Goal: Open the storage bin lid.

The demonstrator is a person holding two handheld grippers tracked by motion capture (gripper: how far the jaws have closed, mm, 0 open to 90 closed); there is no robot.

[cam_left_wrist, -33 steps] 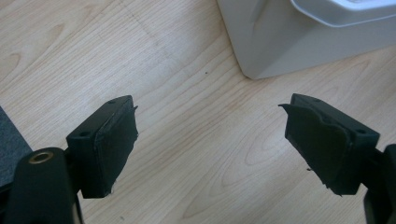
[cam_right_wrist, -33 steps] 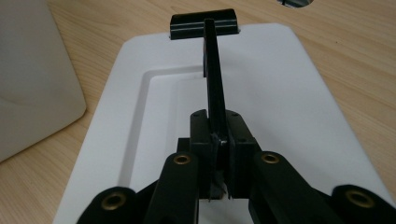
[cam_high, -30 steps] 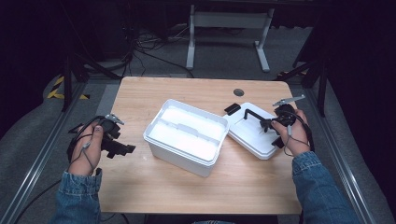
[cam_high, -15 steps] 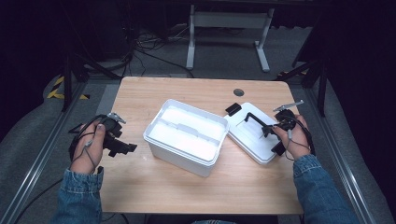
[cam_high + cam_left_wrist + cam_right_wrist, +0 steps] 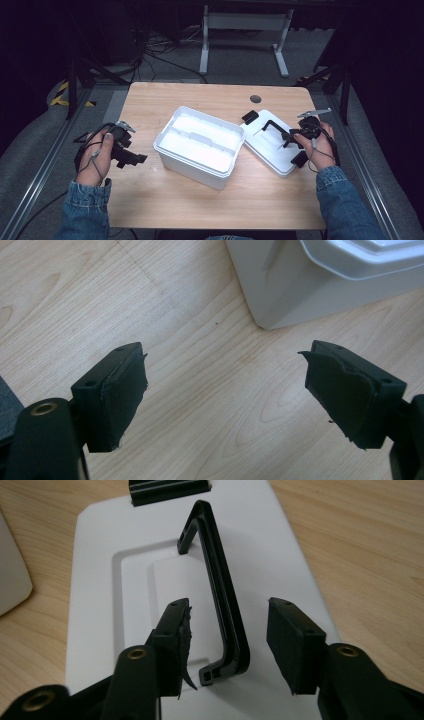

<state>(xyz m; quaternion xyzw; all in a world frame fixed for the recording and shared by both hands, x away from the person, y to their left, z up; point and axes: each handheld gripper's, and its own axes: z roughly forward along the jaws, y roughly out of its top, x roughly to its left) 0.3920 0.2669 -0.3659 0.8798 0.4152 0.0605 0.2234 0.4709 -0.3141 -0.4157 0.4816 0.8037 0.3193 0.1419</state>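
Lowered my right gripper point(image 5: 227, 645) over the lid point(image 5: 272, 147) near the desk's right edge; its jaws stood apart, straddling the black handle point(image 5: 220, 600), unclamped. Left gripper point(image 5: 225, 395) idled apart beside the open white box point(image 5: 200, 145) at mid-desk. Probably lifting the lid next.

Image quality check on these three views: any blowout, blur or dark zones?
High view: white box interior blown out, detail lost; surroundings beyond the table nearly black. Left gripper view: wood grain sharp, near jaw bases soft at the bottom edge. Right gripper view: black handle crisp against the white lid, faint shadows, no harsh glare.
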